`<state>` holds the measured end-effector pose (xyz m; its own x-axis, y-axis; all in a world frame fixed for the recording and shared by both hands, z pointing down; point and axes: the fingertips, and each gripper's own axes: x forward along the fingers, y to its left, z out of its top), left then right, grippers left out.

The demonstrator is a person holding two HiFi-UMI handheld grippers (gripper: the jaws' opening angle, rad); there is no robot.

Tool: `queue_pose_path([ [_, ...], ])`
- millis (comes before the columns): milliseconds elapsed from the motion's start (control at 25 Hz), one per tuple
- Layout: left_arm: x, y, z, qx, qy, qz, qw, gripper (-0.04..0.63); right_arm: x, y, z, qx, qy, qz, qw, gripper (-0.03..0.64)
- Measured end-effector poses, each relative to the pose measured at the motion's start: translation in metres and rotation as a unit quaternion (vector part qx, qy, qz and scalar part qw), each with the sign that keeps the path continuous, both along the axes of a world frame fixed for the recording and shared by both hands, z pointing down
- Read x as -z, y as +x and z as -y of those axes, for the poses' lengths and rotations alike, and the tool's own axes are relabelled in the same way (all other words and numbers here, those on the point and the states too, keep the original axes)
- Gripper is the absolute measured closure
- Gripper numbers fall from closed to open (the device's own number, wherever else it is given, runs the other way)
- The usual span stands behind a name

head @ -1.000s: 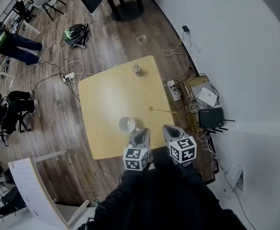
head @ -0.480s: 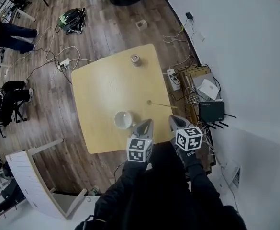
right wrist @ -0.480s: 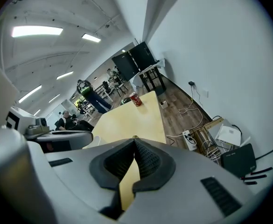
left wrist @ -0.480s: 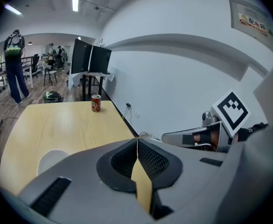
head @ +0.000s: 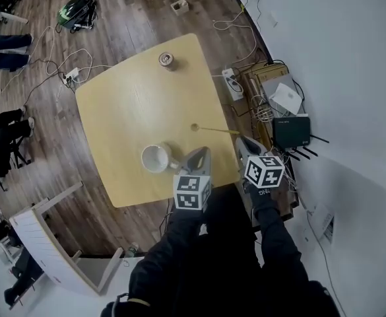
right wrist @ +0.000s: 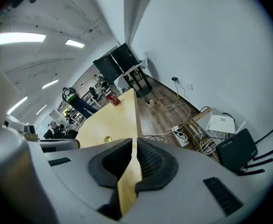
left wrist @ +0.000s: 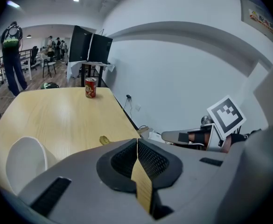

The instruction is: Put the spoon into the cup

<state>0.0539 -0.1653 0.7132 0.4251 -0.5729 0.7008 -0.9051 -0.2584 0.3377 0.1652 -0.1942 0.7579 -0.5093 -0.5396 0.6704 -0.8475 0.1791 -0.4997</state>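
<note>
A white cup (head: pixel 156 158) stands near the front of the yellow table (head: pixel 127 104). Right of it lies a gold spoon (head: pixel 212 130), bowl to the left, handle reaching the table's right edge. My left gripper (head: pixel 202 152) hangs just right of the cup, jaws shut and empty (left wrist: pixel 137 141); the cup (left wrist: pixel 22 160) and spoon bowl (left wrist: pixel 104 139) show ahead of it. My right gripper (head: pixel 244 141) hovers over the spoon handle's end; its jaws (right wrist: pixel 132 143) are opening by a thin slit with nothing between them. The spoon bowl (right wrist: pixel 108 138) lies ahead of it.
A red can (head: pixel 167 59) stands at the table's far edge. Right of the table, on the floor, are a power strip (head: pixel 233 84), tangled cables, a white box (head: pixel 287 98) and a black router (head: pixel 291 132). A white frame (head: pixel 54 243) stands at lower left.
Both grippers have come down and forward over the table's front right part, nearer the cup and the spoon. The right gripper has rolled.
</note>
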Motion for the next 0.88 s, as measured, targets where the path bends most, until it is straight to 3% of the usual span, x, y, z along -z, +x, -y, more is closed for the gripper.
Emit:
queue_pose_path([
  [280,-0.026,0.005,0.015,-0.009,-0.012,0.009,0.9998,0.560,-0.048,0.013,0.022,-0.056,-0.040,0.046,0.997,0.521],
  [560,-0.035,0.001,0.015,-0.012,-0.019,0.009,0.9997,0.560,-0.072,0.008,0.025,-0.104,-0.084,0.136,0.982,0.448],
  [680,-0.037,0.001,0.012,-0.010,-0.021,0.008,0.9997,0.560,-0.074,0.005,0.024,-0.103,-0.093,0.167,0.976,0.462],
  [800,-0.039,-0.002,0.009,-0.006,-0.021,0.008,0.9997,0.560,-0.071,0.003,0.024,-0.109,-0.091,0.203,0.969,0.540],
  [880,-0.037,-0.006,0.007,-0.003,-0.019,0.007,0.9998,0.560,-0.063,0.000,0.023,-0.114,-0.087,0.225,0.964,0.557],
])
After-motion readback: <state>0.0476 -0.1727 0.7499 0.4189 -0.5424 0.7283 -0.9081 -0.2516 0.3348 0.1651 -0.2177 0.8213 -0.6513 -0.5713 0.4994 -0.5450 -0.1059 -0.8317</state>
